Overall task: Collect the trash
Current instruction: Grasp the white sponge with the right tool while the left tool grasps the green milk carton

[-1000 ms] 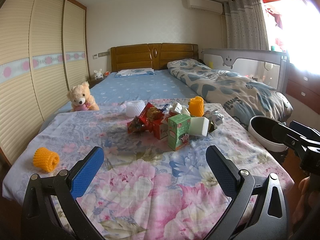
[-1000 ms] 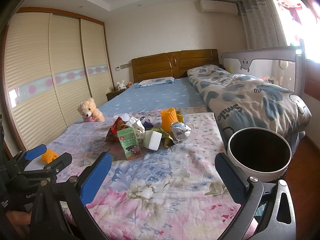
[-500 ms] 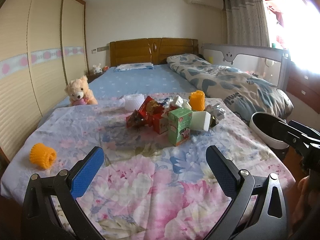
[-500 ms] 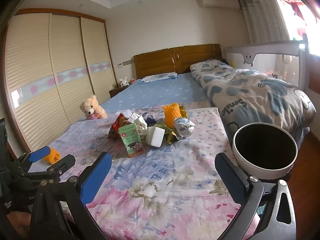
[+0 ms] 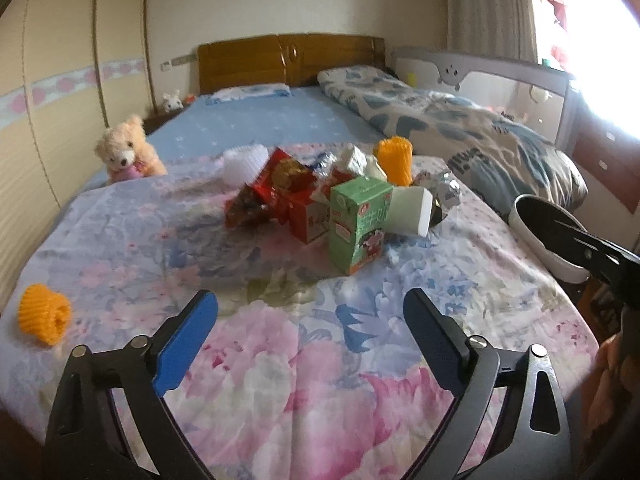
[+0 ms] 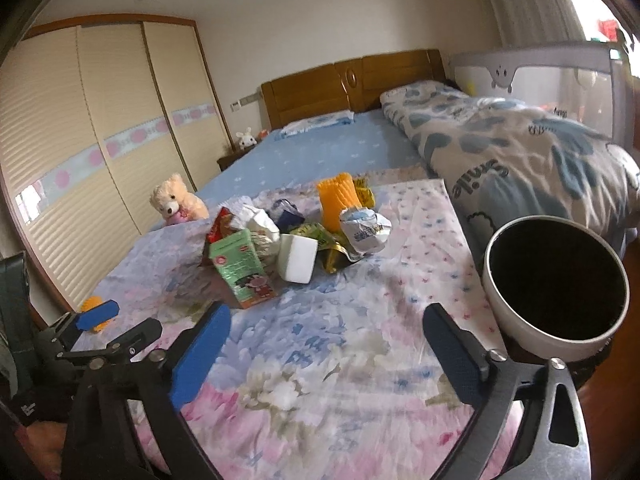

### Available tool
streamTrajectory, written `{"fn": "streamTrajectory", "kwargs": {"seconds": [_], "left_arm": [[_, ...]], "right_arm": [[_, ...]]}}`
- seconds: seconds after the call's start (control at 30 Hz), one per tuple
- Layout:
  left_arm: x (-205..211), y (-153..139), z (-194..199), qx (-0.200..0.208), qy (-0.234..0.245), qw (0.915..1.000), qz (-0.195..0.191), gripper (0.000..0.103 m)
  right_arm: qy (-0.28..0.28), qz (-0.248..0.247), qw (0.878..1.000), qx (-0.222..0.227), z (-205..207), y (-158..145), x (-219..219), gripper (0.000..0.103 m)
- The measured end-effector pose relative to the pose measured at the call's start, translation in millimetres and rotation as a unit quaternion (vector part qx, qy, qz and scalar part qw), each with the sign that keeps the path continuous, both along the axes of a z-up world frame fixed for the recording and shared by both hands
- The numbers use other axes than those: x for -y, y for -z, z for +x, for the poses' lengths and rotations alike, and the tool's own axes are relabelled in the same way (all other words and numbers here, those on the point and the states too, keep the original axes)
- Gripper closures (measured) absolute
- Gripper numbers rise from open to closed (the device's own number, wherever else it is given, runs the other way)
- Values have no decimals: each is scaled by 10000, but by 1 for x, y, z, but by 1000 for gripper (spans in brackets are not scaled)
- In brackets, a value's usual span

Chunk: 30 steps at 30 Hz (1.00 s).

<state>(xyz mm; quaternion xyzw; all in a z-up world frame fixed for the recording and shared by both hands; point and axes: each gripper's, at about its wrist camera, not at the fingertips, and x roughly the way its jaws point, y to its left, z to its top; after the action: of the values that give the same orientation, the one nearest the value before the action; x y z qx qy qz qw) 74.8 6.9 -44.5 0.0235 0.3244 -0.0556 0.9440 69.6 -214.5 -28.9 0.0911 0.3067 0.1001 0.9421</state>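
Note:
A pile of trash lies mid-bed on the floral sheet (image 5: 280,360): a green carton (image 5: 358,224) (image 6: 242,274), a red carton (image 5: 310,216), a red wrapper (image 5: 276,184), a white block (image 5: 410,210) (image 6: 298,258), an upright orange foam net (image 5: 396,160) (image 6: 338,200) and a crumpled silver wrapper (image 6: 364,230). Another orange foam net (image 5: 44,314) lies alone at the left. A white bin (image 6: 554,284) (image 5: 548,236) stands open at the bed's right edge. My left gripper (image 5: 310,320) is open and empty, short of the pile. My right gripper (image 6: 326,336) is open and empty, left of the bin.
A teddy bear (image 5: 124,150) (image 6: 176,200) sits at the left side of the bed. A folded quilt (image 6: 520,148) lies along the right side. A wardrobe (image 6: 80,152) lines the left wall. A wooden headboard (image 5: 292,56) is at the far end.
Both grippers have moved forward and tilted down toward the bed; the pile and the bin look larger and nearer. Both stay open.

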Motion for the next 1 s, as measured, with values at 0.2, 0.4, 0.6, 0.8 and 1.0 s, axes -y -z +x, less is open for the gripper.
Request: {"fn": "streamTrajectory", "kwargs": {"seconds": [0.2, 0.4, 0.6, 0.8, 1.0], "left_arm": [[8, 13, 34, -325, 189, 9993, -48, 17], [15, 27, 72, -673, 392, 9969, -136, 18], [14, 39, 106, -992, 605, 9923, -418, 19], [15, 46, 121, -1117, 1050, 9862, -627, 66], [1, 40, 103, -973, 1095, 9856, -845, 69]], "right_arm": [[-82, 43, 9993, -356, 36, 14, 2, 29], [-209, 210, 9979, -579, 62, 25, 1, 37], [-305, 338, 9962, -748, 79, 32, -6, 44], [-333, 394, 9953, -825, 93, 37, -10, 47], [-466, 501, 9936, -901, 106, 40, -24, 50]]}}
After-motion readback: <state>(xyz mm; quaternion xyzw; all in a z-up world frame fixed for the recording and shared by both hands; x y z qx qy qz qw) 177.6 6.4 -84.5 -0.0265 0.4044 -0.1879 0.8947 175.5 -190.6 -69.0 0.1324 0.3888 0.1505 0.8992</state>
